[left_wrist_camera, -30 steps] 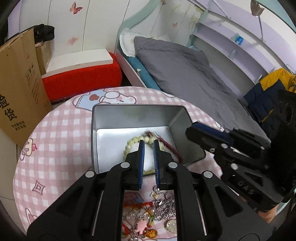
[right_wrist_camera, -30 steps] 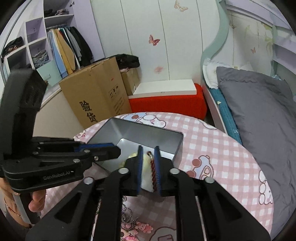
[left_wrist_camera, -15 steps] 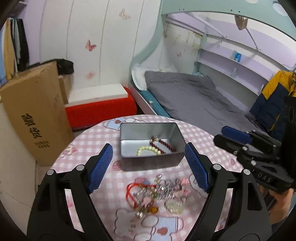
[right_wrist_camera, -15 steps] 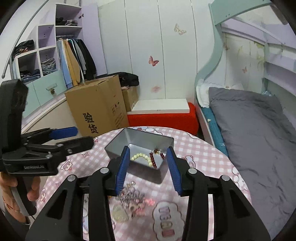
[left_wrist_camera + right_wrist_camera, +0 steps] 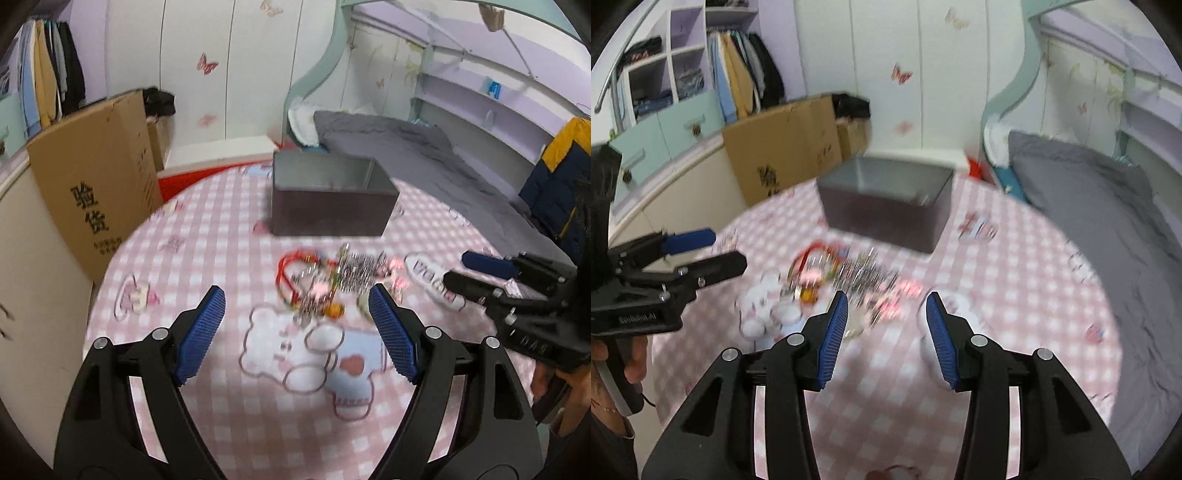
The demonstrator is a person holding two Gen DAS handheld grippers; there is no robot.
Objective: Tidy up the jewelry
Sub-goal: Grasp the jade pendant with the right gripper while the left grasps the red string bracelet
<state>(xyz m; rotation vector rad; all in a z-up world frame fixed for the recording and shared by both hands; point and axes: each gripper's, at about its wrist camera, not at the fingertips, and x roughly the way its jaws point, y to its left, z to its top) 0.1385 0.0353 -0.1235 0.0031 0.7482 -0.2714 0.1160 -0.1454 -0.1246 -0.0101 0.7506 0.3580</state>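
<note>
Loosely, tangled jewelry (image 5: 332,280) lies before tin (image 5: 328,195).

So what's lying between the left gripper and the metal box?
The jewelry pile: a red cord loop, silvery chains and small charms, loose on the tablecloth, between the left gripper and the box. The left wrist view shows it, blurred.

1. My left hand-held gripper (image 5: 297,306) has matt black plastic arms; its pads (image 5: 393,332) are blue with a fine ribbed texture.
2. My right hand-held gripper (image 5: 885,319) shows the same finish, with bright metal screw heads.
3. The box (image 5: 328,195) is grey metal with a dull satin sheen.
4. The table (image 5: 221,406) carries a smooth pink checked cloth.
5. The jewelry pile (image 5: 332,280) mixes glinting metal chain with red cord.
6. The carton (image 5: 92,177) is matt brown cardboard.
</note>
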